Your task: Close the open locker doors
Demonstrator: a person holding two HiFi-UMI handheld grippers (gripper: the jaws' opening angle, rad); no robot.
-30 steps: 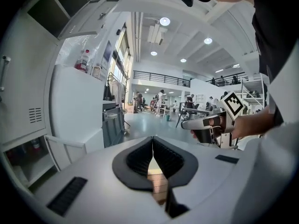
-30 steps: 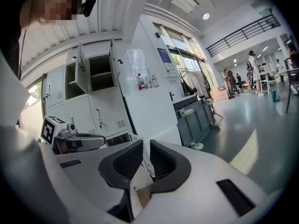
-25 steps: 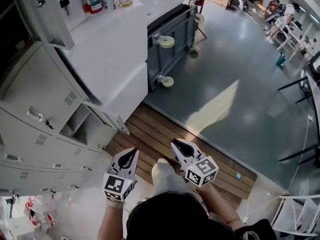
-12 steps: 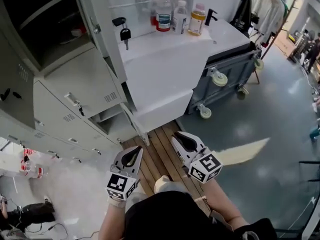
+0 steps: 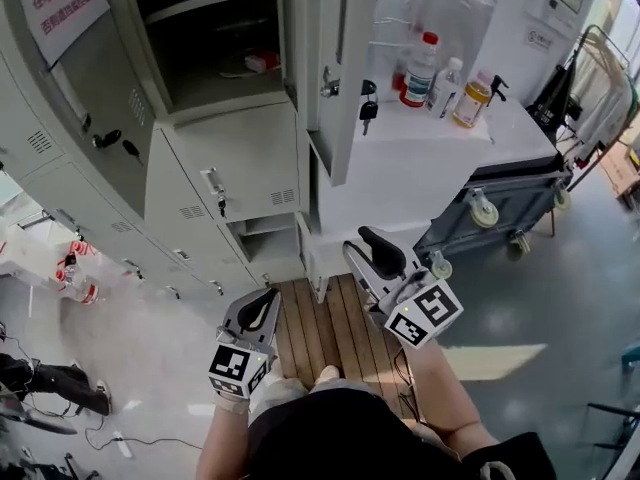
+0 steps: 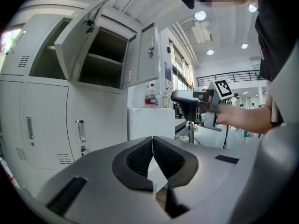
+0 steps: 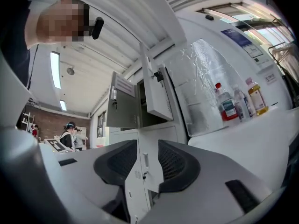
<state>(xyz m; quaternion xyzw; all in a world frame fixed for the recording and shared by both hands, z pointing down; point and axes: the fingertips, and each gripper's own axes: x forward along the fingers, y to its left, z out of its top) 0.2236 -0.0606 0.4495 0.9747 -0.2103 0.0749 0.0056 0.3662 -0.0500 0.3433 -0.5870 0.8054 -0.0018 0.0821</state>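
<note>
Facing a grey locker bank (image 5: 225, 183), a person stands below two open upper doors. One locker door (image 5: 95, 108) is swung left. A second locker door (image 5: 340, 78) is swung right, keys (image 5: 367, 103) hanging from its lock, beside a white tabletop (image 5: 430, 168) carrying bottles (image 5: 422, 68). The left hand-held gripper (image 5: 262, 311) is clenched and empty, low before the lockers. The right hand-held gripper (image 5: 375, 253), held higher, has just been opening its jaws, with nothing between them.

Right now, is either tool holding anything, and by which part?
Nothing is held. Left tool is shut and empty; right tool has just been opening, with nothing between its jaws.
</note>
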